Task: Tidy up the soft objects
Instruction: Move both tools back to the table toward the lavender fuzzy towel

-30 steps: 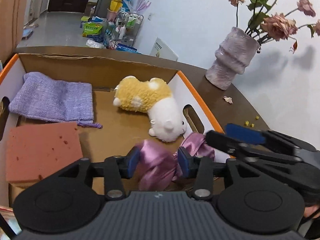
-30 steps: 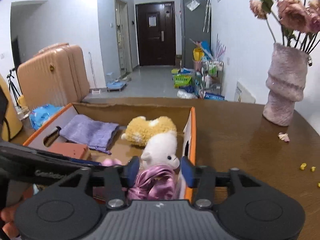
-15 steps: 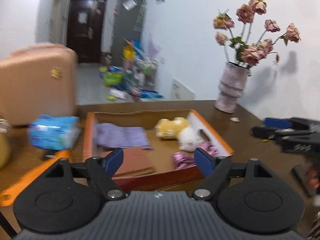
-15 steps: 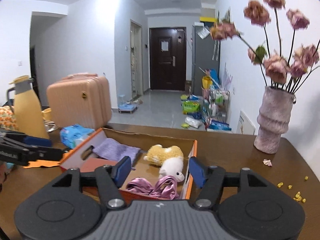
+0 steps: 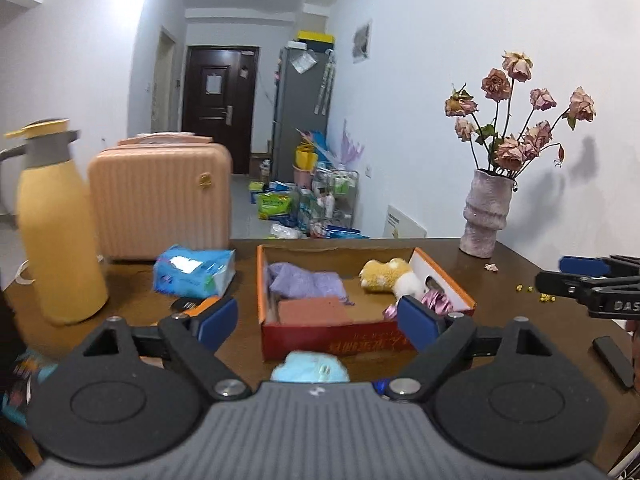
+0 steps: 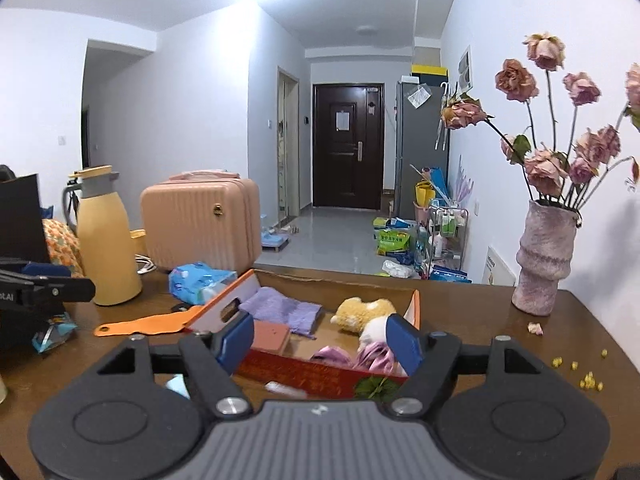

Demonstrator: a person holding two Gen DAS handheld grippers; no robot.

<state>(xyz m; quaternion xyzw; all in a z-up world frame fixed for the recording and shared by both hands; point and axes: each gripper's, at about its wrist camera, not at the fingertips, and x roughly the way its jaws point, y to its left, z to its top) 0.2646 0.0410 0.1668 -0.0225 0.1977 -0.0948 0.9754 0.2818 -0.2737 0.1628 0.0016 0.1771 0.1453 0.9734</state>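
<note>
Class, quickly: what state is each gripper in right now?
Left gripper: jaws open, holding nothing.
Right gripper: jaws open, holding nothing.

One box point(image 5: 360, 342) holds four soft things: one purple cloth point(image 5: 306, 283), one orange sponge point(image 5: 312, 311), one plush toy point(image 5: 394, 277) and one pink ribbon point(image 5: 434, 302). One blue fluffy thing point(image 5: 310, 368) lies outside. One vase point(image 5: 486, 214), one yellow jug point(image 5: 56, 232).

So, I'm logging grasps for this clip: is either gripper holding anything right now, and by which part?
Nothing is held. The left gripper and the right gripper are both open and empty, and the purple satin cloth lies in the box.
</note>
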